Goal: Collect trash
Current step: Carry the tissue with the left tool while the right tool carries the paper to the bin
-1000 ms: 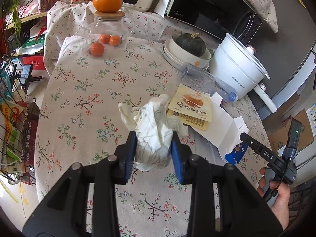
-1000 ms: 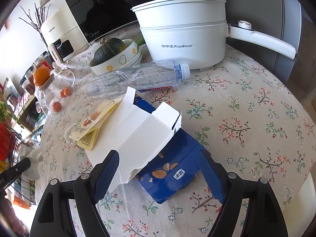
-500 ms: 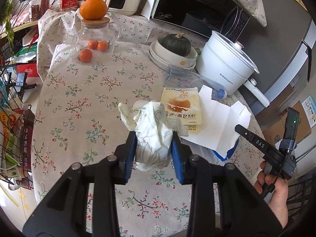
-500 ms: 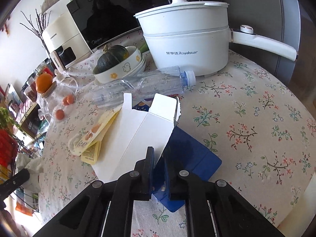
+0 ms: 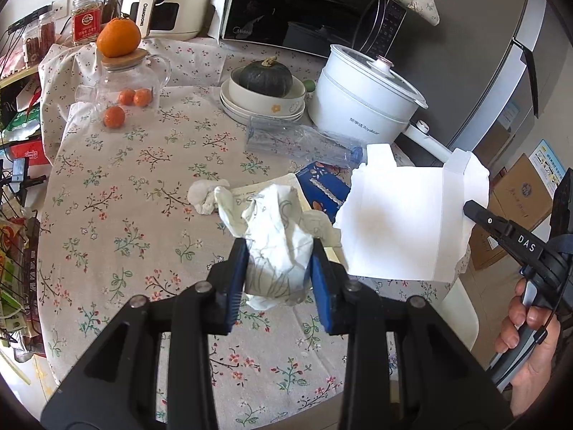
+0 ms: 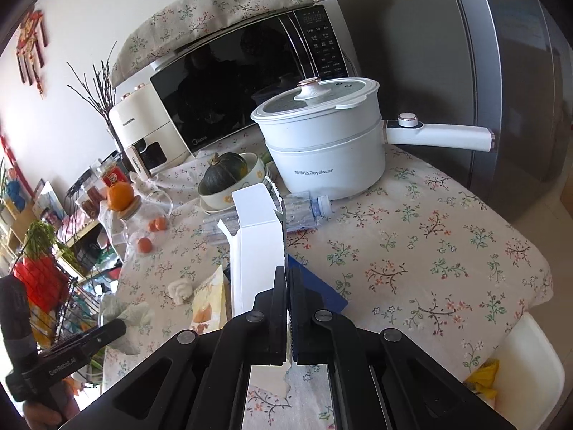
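My left gripper (image 5: 277,279) is shut on a crumpled white paper wad (image 5: 275,243), held above the floral tablecloth (image 5: 118,236). My right gripper (image 6: 287,294) is shut on a flattened white cardboard box (image 6: 256,251) and holds it lifted off the table; the box also shows in the left wrist view (image 5: 408,218). On the table lie a small crumpled tissue (image 5: 206,197), a yellow snack packet (image 6: 207,301), a blue packet (image 5: 324,188) and an empty clear plastic bottle (image 5: 297,141).
A white electric pot (image 5: 361,100), a stack of bowls with a green squash (image 5: 265,89), a glass jar with oranges (image 5: 125,75), a microwave (image 5: 304,7) and an air fryer stand at the back. A wire rack (image 5: 14,268) is at the left. A white chair (image 6: 530,369) is at the table's right edge.
My right gripper closed on the white box and lifted it off the table, uncovering the blue packet. My left gripper pulled back and up with the paper wad; a small tissue is uncovered.
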A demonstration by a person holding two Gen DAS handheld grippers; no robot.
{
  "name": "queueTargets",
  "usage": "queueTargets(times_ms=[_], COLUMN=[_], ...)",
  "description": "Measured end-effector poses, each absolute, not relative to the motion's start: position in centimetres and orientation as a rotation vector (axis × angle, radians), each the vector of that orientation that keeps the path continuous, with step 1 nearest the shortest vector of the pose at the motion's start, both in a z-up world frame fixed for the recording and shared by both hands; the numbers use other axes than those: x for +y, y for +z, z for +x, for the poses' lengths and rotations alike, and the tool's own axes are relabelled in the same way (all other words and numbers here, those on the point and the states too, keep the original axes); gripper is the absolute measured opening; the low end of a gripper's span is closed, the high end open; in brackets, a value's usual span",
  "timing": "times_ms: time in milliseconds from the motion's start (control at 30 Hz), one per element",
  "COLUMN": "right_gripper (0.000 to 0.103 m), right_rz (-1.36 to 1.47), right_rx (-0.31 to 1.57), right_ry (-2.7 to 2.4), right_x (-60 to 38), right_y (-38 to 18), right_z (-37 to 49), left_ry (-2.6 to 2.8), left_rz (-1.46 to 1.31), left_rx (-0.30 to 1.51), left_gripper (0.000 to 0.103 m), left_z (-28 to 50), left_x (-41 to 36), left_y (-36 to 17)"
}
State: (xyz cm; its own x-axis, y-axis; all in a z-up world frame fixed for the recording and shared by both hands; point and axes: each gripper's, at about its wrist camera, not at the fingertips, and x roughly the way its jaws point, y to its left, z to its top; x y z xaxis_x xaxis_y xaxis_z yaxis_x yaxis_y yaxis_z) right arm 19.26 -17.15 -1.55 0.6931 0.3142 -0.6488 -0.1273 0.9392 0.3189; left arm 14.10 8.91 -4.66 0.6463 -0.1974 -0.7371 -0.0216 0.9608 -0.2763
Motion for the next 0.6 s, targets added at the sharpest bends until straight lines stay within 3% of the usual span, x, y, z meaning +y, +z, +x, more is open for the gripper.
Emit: queueTargets(times_ms=[600], right_gripper=[0.002], right_rz=[0.301], right_rx=[0.767], right_ry=[0.188], right_x=[-22.9], right_y=[-1.0], right_z=[17.8], left_ry=[-0.139], left_rz=[-0.221], left_rx=[0.870], left_gripper=[0.036], left_z=[14.5], left_x=[5.8], left_y=[-4.9])
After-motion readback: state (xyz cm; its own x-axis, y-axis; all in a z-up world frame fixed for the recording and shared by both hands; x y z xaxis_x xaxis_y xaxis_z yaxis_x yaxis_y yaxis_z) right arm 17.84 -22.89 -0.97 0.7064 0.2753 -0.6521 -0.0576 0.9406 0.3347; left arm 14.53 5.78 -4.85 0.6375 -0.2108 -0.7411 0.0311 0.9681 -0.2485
